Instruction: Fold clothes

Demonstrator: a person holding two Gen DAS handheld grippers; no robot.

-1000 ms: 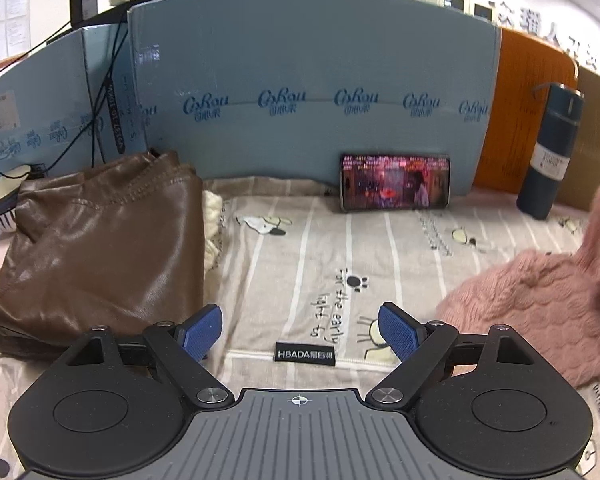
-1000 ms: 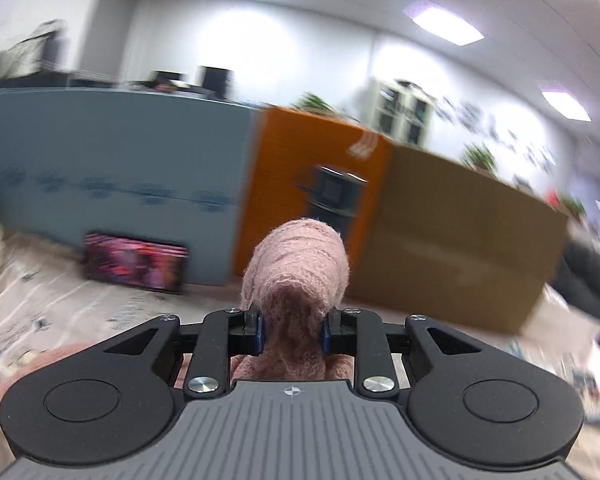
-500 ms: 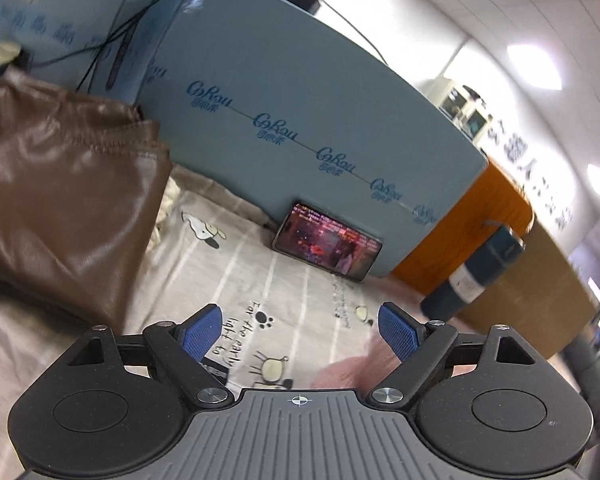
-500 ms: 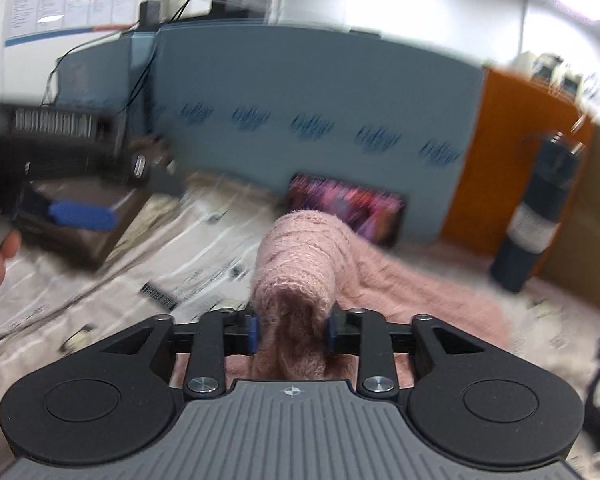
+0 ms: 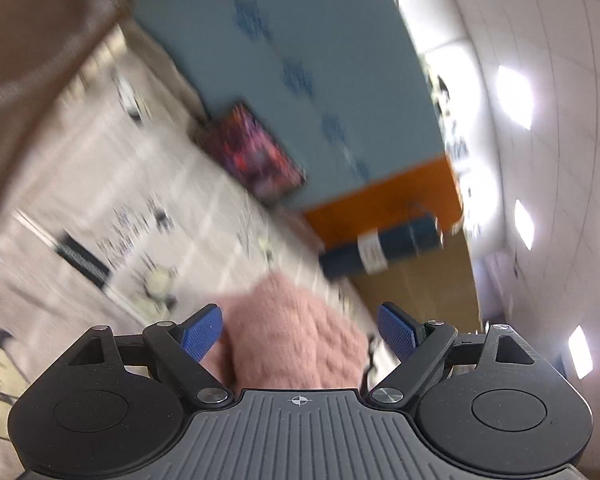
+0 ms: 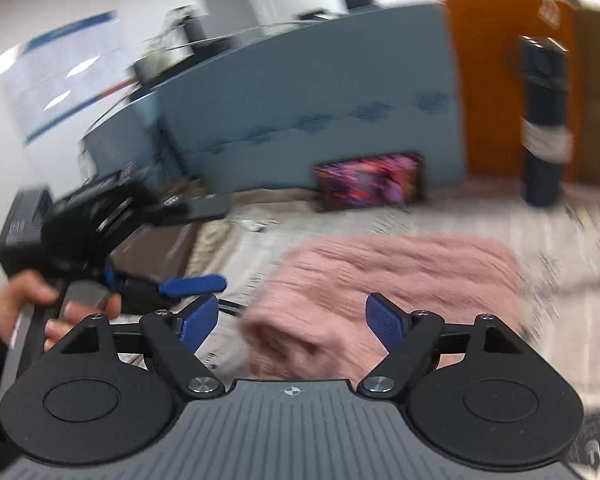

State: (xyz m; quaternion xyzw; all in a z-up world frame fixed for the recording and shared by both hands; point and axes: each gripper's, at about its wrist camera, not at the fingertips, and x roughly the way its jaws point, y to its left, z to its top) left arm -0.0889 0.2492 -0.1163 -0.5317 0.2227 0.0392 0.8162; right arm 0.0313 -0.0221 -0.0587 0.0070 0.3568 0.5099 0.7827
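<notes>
Both grippers are spread wide and grasp nothing. The left gripper (image 5: pixel 300 328) and the right gripper (image 6: pixel 290 322) hover over the pink sweater (image 6: pixel 400 276), which lies on the printed sheet (image 6: pixel 560 332).

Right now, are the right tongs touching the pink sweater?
Apart. The right wrist view shows the right tongs open, both blue pads clear of the pink sweater lying beyond them.

The left wrist view is rolled hard, close above the pink sweater (image 5: pixel 292 336), facing the blue partition (image 5: pixel 300 60). The right wrist view sits level, near the sweater (image 6: pixel 400 276). Both share the phone (image 6: pixel 370 180), bottle (image 6: pixel 546 128) and partition.
</notes>
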